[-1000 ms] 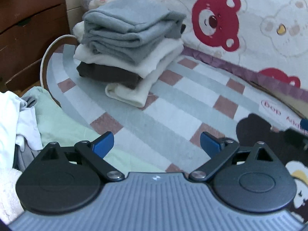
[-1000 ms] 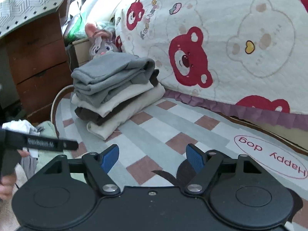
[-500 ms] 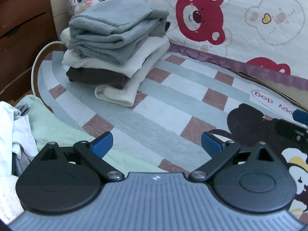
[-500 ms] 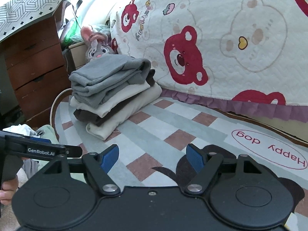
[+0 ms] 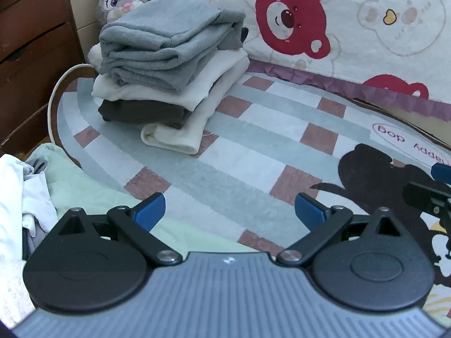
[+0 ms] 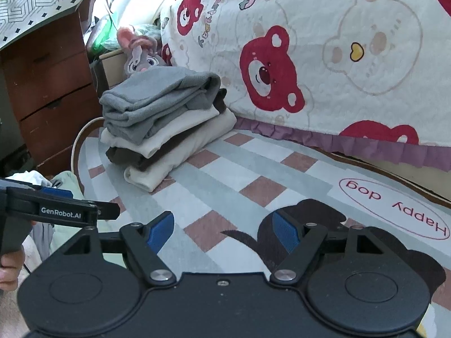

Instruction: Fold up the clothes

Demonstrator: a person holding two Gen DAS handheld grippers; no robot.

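Jaws wide on both the left gripper (image 5: 229, 211) and right gripper (image 6: 222, 226), nothing held. Stack (image 5: 169, 64) looks folded; pile (image 5: 33, 191) beside the rug (image 5: 267, 146) isn't yet.

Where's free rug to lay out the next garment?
Bare checkered rug between the folded stack, the bedspread edge and both open grippers, left, right. Crowded at left: unfolded clothes pile.
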